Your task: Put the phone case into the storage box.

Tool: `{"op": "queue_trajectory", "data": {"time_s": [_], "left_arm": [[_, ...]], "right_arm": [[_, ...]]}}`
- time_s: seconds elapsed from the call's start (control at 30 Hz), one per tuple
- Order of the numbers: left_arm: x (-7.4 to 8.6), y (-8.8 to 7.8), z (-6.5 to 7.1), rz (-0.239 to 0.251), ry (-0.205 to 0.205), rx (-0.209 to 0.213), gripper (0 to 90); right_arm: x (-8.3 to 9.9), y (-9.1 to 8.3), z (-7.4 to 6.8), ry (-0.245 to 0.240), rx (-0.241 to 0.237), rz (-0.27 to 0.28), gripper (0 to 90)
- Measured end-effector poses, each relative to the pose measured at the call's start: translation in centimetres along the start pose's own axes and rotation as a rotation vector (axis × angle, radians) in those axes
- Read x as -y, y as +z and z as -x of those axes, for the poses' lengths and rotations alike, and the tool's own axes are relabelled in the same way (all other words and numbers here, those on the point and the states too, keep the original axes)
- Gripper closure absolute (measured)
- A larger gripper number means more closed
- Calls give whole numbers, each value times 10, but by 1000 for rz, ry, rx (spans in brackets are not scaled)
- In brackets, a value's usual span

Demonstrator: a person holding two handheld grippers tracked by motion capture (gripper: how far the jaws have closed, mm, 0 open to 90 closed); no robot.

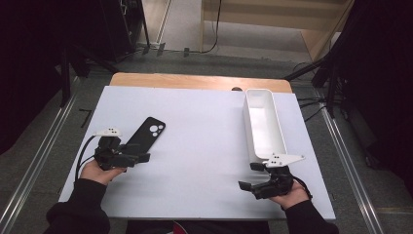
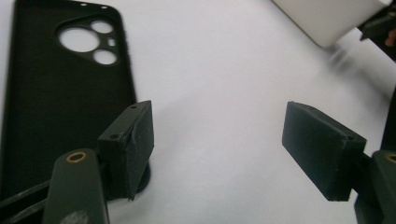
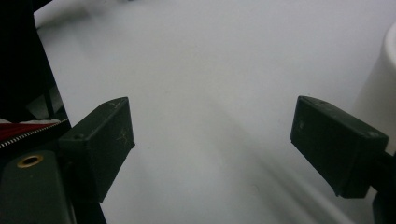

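Observation:
A black phone case [image 1: 146, 133] lies flat on the white table top [image 1: 199, 146] at the left, camera cut-outs at its far end. My left gripper [image 1: 140, 152] is just at its near end, open, with nothing between the jaws. In the left gripper view the case [image 2: 60, 102] lies left of and partly behind the left jaw, and bare table shows inside the left gripper [image 2: 219, 135]. My right gripper [image 1: 249, 175] is open and empty at the front right, close to the near end of a white bin [image 1: 249, 127]. The right gripper [image 3: 210, 135] has bare table between its jaws.
The long white bin [image 2: 327, 18] is empty and runs front to back along the table's right side; its wall [image 3: 380, 88] is right beside the right jaw. A wooden strip [image 1: 195, 80] borders the far edge. Dark stands and cables surround the table.

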State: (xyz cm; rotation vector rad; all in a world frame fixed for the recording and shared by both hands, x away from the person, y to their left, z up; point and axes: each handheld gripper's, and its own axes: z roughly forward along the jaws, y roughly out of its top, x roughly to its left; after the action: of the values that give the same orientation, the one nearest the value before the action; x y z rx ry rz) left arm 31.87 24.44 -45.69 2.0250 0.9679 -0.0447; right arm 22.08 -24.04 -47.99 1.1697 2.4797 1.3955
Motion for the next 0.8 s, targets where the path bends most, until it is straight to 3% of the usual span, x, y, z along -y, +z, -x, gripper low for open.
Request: {"op": "queue_trajectory", "data": {"time_s": [0.33,0.53,0.8], "left_arm": [[6,0,21,-1,36,50,248],[7,0,28,3,52,22,256],[13,6,35,-12,64,54,256]], "right_arm": [[0,0,1,-4,5,4,117],[0,0,1,8,5,3,117],[0,-1,3,5,5,10,117]]}}
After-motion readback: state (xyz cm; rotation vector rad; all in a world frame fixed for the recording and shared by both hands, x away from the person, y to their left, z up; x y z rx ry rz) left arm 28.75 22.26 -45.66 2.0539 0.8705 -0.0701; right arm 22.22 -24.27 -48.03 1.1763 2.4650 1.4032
